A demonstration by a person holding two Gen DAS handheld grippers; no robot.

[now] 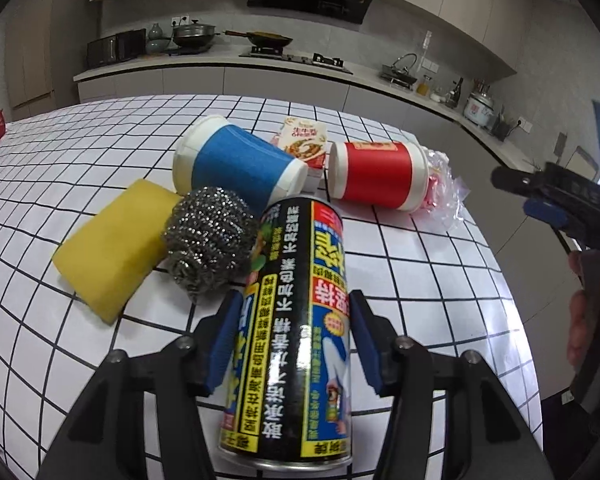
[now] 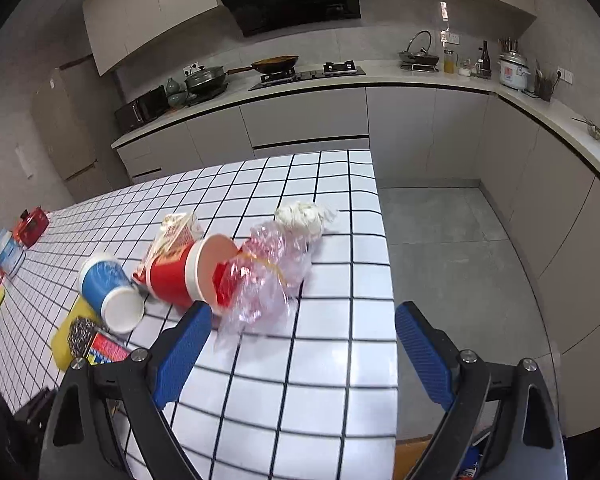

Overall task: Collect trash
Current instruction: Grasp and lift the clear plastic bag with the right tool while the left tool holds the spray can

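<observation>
Left wrist view: our left hand-held gripper (image 1: pixel 292 344) clasps the spray can (image 1: pixel 288 320) across its body, above the bench (image 1: pixel 440 280); rigid and slick, it wants a mid-body grip. Our right hand-held gripper (image 2: pixel 300 352) is spread wide, with the light, crackly plastic wrapper (image 2: pixel 268 276) at its 12 o'clock, beside the red cup (image 2: pixel 180 276).
</observation>
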